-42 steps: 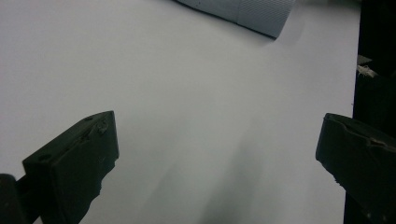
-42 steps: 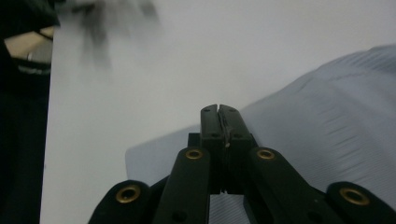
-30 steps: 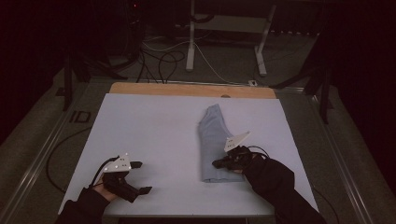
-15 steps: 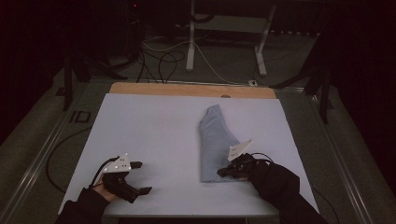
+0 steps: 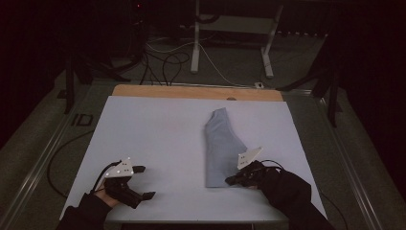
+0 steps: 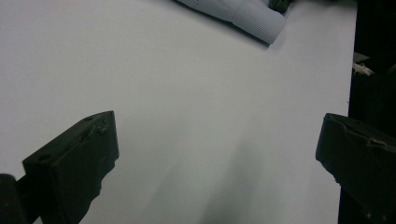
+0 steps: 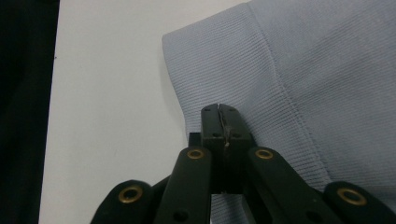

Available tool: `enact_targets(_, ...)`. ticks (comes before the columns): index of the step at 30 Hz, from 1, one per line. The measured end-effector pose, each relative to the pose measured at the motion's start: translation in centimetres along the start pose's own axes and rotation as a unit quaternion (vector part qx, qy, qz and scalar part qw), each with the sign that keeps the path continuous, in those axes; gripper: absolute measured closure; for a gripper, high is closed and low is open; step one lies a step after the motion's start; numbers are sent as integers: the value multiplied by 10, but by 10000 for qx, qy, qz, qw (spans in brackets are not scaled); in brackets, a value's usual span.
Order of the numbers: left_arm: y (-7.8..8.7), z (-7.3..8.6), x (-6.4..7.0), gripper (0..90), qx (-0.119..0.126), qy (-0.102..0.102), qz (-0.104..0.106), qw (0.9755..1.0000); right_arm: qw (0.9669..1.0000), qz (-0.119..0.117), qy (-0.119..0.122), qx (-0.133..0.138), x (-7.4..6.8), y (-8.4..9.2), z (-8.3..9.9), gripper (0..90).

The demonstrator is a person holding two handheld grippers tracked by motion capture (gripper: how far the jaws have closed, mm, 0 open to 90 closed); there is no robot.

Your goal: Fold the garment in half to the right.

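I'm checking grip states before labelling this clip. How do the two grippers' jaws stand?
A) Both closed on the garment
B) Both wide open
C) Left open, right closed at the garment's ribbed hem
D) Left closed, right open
C: the left gripper has its jaws wide apart over bare table, while the right gripper has its jaws together at the ribbed hem of the light blue garment.

Garment lies right of centre on the table.

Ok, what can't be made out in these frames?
- Right gripper view: jaws together over the folded blue garment; whether cloth is pinched between them can't be told.
- High view: garment's near right corner is hidden by that gripper.
- Left gripper view: the ribbed cuff is cut off by the top edge.
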State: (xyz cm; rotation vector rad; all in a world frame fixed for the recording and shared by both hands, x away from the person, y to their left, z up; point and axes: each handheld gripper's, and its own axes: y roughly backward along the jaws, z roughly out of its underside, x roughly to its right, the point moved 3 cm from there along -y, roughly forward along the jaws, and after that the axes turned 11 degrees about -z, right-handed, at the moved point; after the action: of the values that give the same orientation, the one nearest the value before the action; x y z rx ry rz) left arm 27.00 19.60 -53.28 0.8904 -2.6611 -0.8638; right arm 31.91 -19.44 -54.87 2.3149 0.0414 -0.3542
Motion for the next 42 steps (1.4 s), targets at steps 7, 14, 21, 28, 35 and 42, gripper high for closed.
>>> enact_targets(7,0,-1,0,4,1,6,9,10000,10000,3,0,11,0,0,0,900)
enact_targets(14,0,0,-1,4,-7,0,7,10000,9999,-3,26,134,-2,3,-8,900)
enact_targets(21,2,0,-1,4,1,6,0,10000,9989,191,20,430,4,15,-19,793)
enact_targets(28,2,0,-1,4,-15,-12,1,10000,9966,323,-137,742,5,24,-27,429)
enact_targets(35,2,0,-1,4,-9,1,-6,10000,9937,139,-383,1047,9,32,-31,109)
enact_targets(42,3,0,-1,4,11,-5,-8,10000,9880,799,-354,1276,10,42,-30,92)
